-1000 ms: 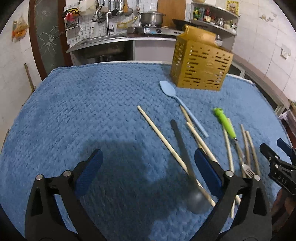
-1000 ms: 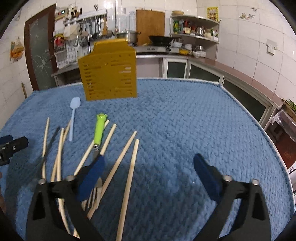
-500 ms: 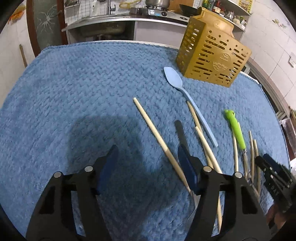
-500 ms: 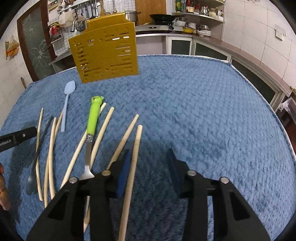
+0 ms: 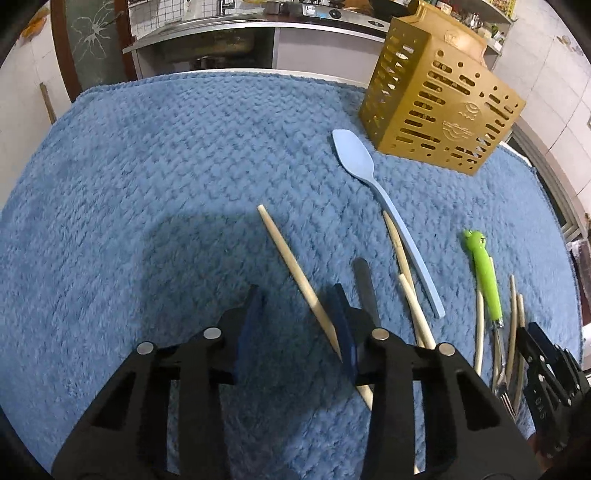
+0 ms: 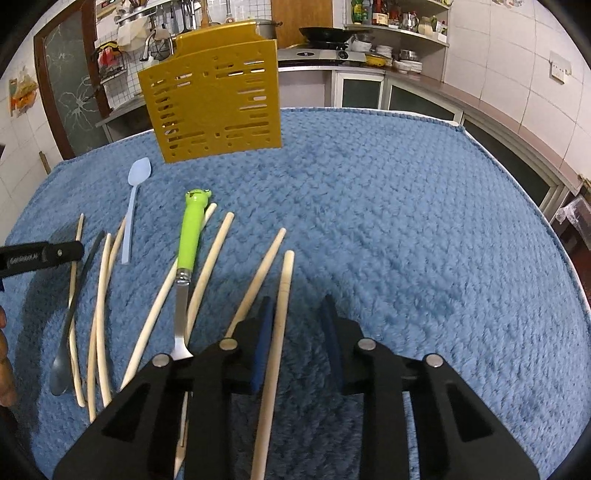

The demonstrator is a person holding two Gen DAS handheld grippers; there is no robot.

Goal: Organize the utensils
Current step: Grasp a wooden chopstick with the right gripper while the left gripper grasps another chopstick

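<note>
several pale wooden chopsticks [image 6: 277, 325] beside a green-handled fork [image 6: 189, 236]

A blue cloth [image 6: 406, 221] covers the table; behind, a wok [image 6: 327, 34] on the stove [image 6: 317, 55].

Beside the yellow caddy [image 6: 212, 94], the green-handled fork [image 6: 188, 236] runs toward the camera until its tines vanish under the right gripper [image 6: 295, 328]. In the left view one chopstick [image 5: 295, 275] passes behind the left gripper [image 5: 297, 319], its near end hidden. The caddy's inside cannot be seen.
</note>
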